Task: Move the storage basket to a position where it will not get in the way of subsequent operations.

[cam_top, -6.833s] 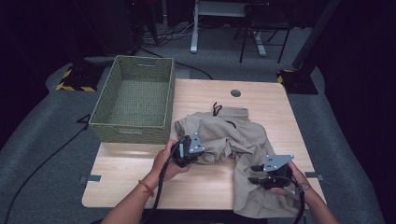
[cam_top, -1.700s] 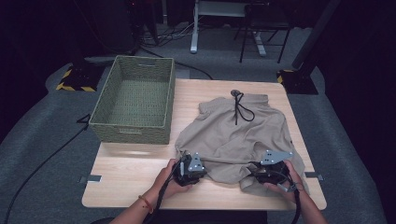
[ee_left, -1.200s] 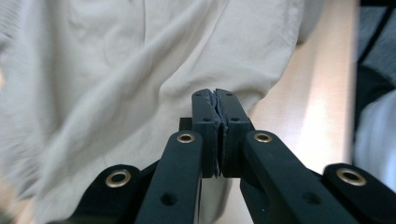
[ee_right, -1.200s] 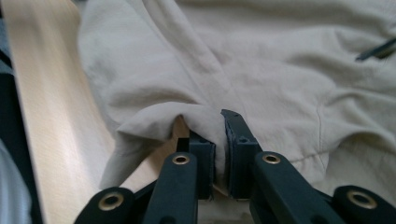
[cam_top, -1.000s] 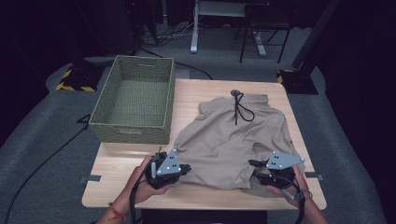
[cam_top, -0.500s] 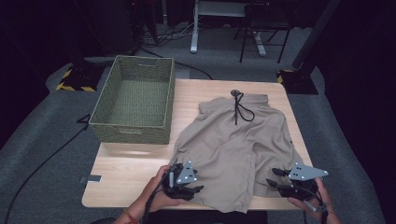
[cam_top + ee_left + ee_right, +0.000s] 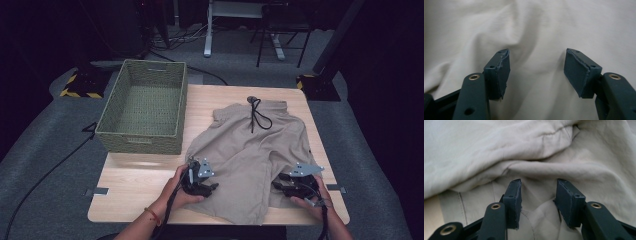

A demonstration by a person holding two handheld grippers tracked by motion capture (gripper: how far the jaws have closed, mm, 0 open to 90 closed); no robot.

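- Currently the beige garment (image 7: 252,150) lies spread on the wooden counter (image 7: 135,185), its near hem hanging over the counter's front edge.
- A dark drawstring (image 7: 257,115) rests on the garment's far end, near the waistband.
- Left tongs (image 7: 202,186): positioned at the garment's near-left edge, held by the left hand (image 7: 180,192). The jaws have just been opening; they stand well apart over the cloth, and the pads (image 7: 502,72) do not press on it.
- Right tongs (image 7: 285,184): positioned at the garment's near-right edge, held by the right hand (image 7: 312,197). The jaws stand part-open with a raised fold of cloth (image 7: 539,195) between them; no clamping is visible.
- A woven green basket (image 7: 145,107) stands on the counter's far-left part, just beside the garment.
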